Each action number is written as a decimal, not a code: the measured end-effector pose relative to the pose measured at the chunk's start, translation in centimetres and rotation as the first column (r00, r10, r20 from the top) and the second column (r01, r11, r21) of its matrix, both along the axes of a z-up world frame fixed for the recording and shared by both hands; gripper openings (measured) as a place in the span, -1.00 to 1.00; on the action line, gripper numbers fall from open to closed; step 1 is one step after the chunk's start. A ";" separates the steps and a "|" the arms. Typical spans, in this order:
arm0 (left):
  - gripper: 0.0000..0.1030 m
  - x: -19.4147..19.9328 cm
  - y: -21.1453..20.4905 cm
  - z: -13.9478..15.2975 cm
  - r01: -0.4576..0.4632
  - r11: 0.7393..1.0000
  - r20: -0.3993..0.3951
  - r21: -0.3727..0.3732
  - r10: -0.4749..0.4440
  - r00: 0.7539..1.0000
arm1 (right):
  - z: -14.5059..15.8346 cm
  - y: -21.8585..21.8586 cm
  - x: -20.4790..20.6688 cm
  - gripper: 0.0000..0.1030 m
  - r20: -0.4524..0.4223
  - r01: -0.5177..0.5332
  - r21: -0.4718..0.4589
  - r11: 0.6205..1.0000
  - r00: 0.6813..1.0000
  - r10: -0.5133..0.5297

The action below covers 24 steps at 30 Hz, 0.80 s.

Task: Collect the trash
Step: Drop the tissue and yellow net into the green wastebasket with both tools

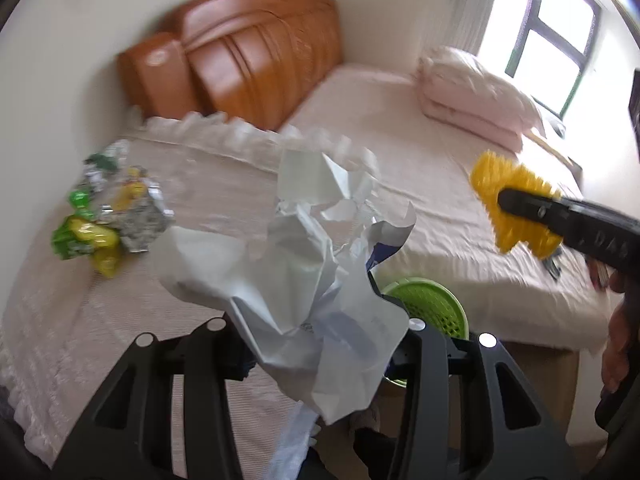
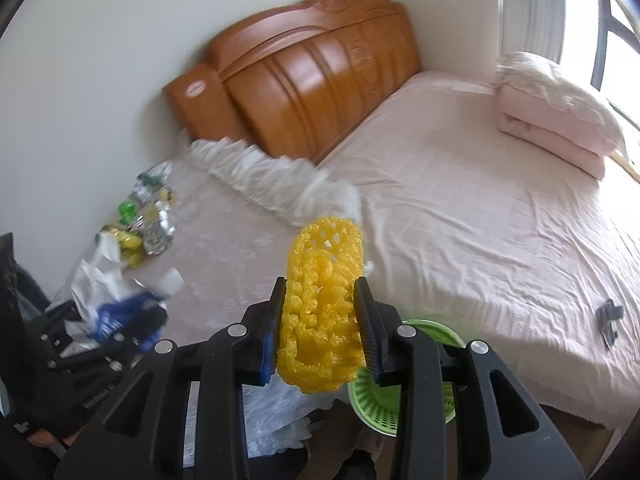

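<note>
Left gripper (image 1: 320, 344) pinches crumpled paper (image 1: 304, 280); right gripper (image 2: 320, 320) pinches yellow foam net (image 2: 324, 304). Green basket (image 2: 380, 404) sits below both.

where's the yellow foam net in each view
Left wrist view: the yellow foam net is at the right, clamped in the right gripper above the bed.
Right wrist view: it sits bottom centre, between that gripper's fingers.
Shared landmark: the green basket below it.
</note>
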<state>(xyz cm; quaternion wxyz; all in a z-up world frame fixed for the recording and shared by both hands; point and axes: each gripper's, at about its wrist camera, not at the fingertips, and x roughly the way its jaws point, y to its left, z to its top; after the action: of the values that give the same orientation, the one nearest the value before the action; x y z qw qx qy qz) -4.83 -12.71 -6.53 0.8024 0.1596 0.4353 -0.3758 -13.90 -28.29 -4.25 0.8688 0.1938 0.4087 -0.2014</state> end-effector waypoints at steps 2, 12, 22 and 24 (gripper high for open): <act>-0.17 -0.7 -1.5 -0.6 0.040 0.999 -0.015 0.011 -0.040 0.999 | 0.1 -0.9 -1.4 -0.32 0.004 0.035 -0.007 0.999 0.999 -0.035; -0.13 -6.6 -13.6 -6.6 0.279 0.955 -0.130 0.098 -0.266 0.955 | -1.0 -7.0 -10.4 -0.32 -0.029 0.218 -0.020 0.976 0.975 -0.218; 0.29 -10.0 -19.3 -11.7 0.335 0.928 -0.247 0.163 -0.290 0.924 | -2.9 -11.5 -14.3 -0.32 -0.055 0.247 0.000 0.969 0.967 -0.247; 0.58 -10.3 -19.2 -11.3 0.336 0.929 -0.236 0.159 -0.295 0.926 | -3.1 -11.9 -14.5 -0.30 -0.058 0.244 0.005 0.970 0.968 -0.243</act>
<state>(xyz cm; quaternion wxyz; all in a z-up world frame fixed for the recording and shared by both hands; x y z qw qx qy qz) -15.08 -31.94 -17.88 0.6616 0.2659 0.5200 -0.4703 -28.40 -40.15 -7.37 0.8244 0.2422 0.4075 -0.3095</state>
